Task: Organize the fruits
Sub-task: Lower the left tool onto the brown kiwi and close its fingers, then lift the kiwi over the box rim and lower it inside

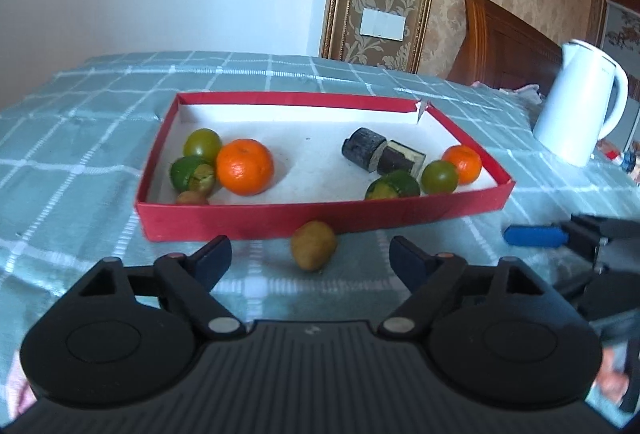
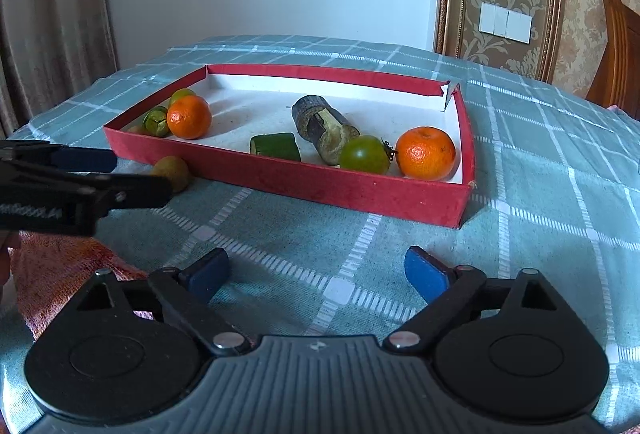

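Two oranges sit in the red box [image 1: 320, 212]: a big orange [image 1: 245, 166] toward its left end and a small orange [image 1: 462, 164] in its right near corner. I take the box as my landmark. Beside the big orange, at the left end, lie two green fruits, one behind [image 1: 202, 144] and one split-skinned [image 1: 193, 174], with a brown one [image 1: 191, 198] against the near wall. A dark stalk piece [image 1: 380, 156] lies in the right half of the box, a green tomato [image 1: 439, 177] just beside the small orange, and a cut green piece [image 1: 392, 186] at the near wall.

Outside the box, a kiwi [image 1: 314, 245] rests on the checked cloth [image 1: 100, 138], close to the near wall. My left tongs [image 1: 310, 256] stand wide apart just short of the kiwi, gripping nothing. My right tongs [image 2: 316, 274] are also spread wide and hold nothing, above bare cloth short of the box's right end. Off beyond the box's right end stands a white kettle [image 1: 580, 106].
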A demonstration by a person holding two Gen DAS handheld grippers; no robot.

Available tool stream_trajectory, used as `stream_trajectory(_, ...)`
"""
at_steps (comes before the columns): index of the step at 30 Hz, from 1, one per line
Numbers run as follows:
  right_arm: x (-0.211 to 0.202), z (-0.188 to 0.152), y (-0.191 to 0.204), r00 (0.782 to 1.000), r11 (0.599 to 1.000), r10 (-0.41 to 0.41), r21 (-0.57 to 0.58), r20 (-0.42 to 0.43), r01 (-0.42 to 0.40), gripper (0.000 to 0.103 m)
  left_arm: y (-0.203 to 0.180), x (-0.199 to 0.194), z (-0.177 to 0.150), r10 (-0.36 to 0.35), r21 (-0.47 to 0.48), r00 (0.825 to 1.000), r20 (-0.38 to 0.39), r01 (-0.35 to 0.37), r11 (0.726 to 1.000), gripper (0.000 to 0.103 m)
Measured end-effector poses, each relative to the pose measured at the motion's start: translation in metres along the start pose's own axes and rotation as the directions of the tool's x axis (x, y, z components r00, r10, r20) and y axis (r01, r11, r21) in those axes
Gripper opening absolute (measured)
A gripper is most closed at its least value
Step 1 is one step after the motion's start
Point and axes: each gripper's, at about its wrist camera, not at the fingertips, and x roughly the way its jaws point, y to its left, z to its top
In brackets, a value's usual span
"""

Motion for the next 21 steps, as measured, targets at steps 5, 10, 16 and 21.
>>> stream_trajectory(5,0.000,0.000,0.000,1.000,1.000,0.000,0.000,0.000,0.000,0.096,-0.009,0.012,0.002,0.016,-0.005,0.999,-0.036,-0.017,1.000,0.058)
stream_trajectory(10,0.001,0.000,0.000,1.000,1.000,-0.003,0.003,-0.004,0.003,0.099,-0.014,0.018,0.001,0.075,0.012,0.997,-0.033,-0.075,0.997,0.043)
stream_trajectory(16,0.001,0.000,0.000,1.000,1.000,-0.004,0.002,-0.005,0.004,0.099,-0.016,0.020,0.002,0.111,0.025,0.993,-0.033,-0.110,0.994,0.032)
stream_trajectory(21,0.001,0.000,0.000,1.000,1.000,-0.004,0.002,-0.005,0.004,0.099,-0.012,0.019,0.002,0.118,0.021,0.993,-0.027,-0.117,0.993,0.024)
